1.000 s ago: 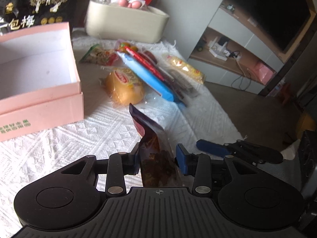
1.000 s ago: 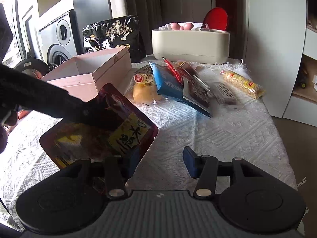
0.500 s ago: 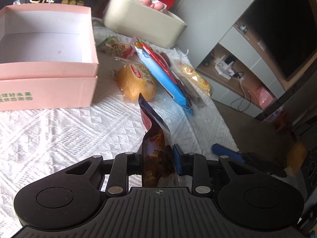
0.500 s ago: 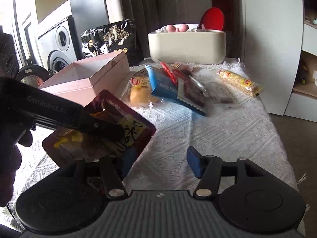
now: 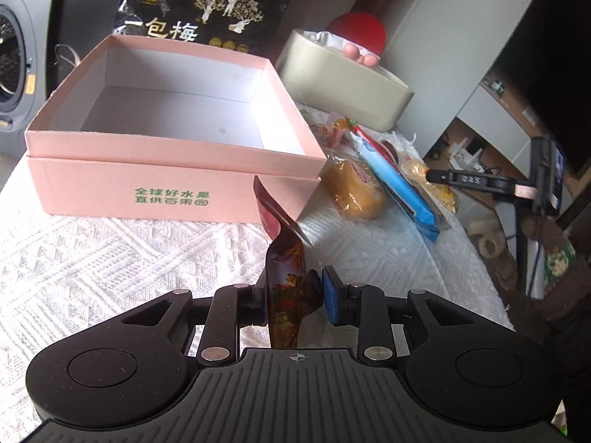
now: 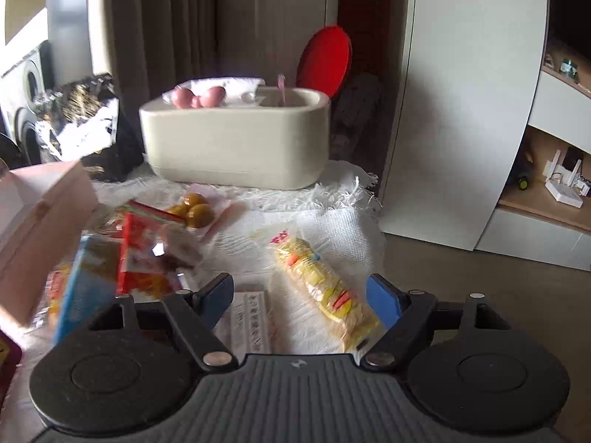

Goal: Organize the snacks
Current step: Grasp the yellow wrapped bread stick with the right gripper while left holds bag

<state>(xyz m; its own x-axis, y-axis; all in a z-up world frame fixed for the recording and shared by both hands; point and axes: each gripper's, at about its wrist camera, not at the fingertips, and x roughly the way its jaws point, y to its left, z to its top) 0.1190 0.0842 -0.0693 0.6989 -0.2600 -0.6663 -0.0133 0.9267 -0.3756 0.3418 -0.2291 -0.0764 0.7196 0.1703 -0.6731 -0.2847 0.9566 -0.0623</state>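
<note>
Jaws of the left gripper (image 5: 295, 297) pinch a dark red packet (image 5: 286, 284) before the pink box's (image 5: 170, 192) near wall

Matt pink cardboard box (image 5: 173, 188) on a white woven cloth (image 5: 92, 258) – rough, patterned; glossy foil-plastic pouch (image 5: 286, 277); smooth beige plastic bin (image 6: 236, 144).

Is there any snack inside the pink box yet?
No, the pink box shows only its bare white floor; the dark red packet is outside it.
</note>
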